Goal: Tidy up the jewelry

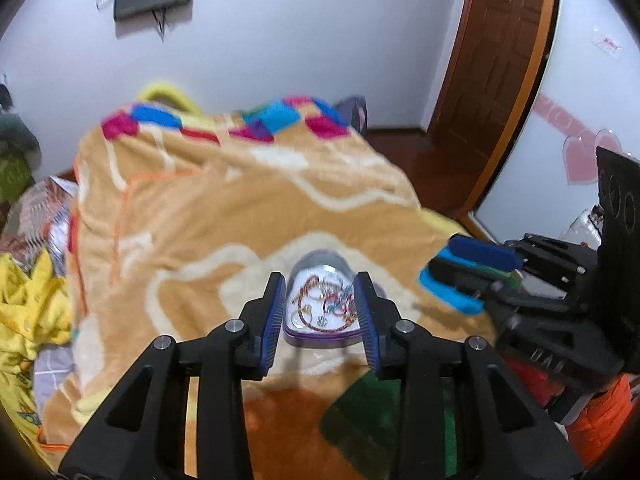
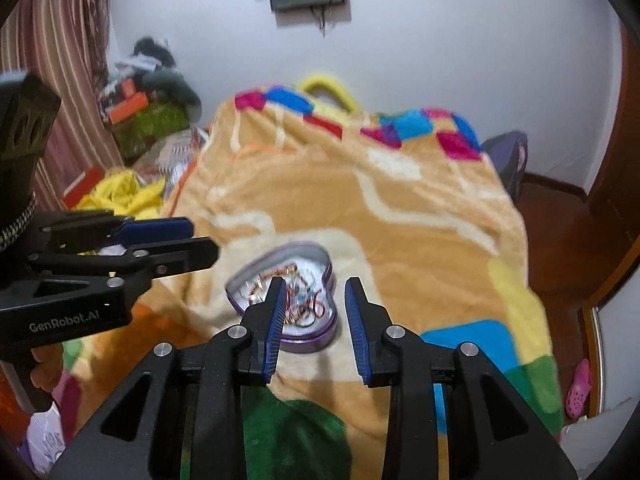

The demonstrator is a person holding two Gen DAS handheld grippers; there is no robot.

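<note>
**Both claws spread wide over the heart-shaped tin**

Left claw [image 1: 321,304] is up first, and its jaws stand well apart with nothing between the blue pads [image 1: 275,320]. Look straight down its fingers and the heart-shaped tin [image 1: 320,336] sits framed right in that gap, just beyond the fingertips, lid off, its purple rim showing at the near edge. Inside, a tangle of jewelry [image 1: 326,304]: red and gold bracelets, rings and a small pendant, too knotted together to count.

Over to the right claw [image 2: 316,304], and it is spread open too, holding nothing. From its own camera the tin [image 2: 310,340] lies slightly to the left of centre: the left finger crosses over the tin's open middle, while the right finger stands just beside the tin's right wall, over the blanket. Whether either finger touches the tin, I cannot tell. The jewelry [image 2: 304,306] glints between the pads.

Each claw shows in the other's view, the right claw [image 1: 466,276] off to the tin's right, the left claw [image 2: 168,244] off to its left, both near it, both with jaws parted.

Further out, the tin rests on an orange-tan blanket [image 1: 224,208] with coloured squares, spread across the bed. Yellow fabric [image 1: 28,304] lies bunched at the bed's left side, and a dark wooden door [image 1: 492,60] stands on the right.
</note>
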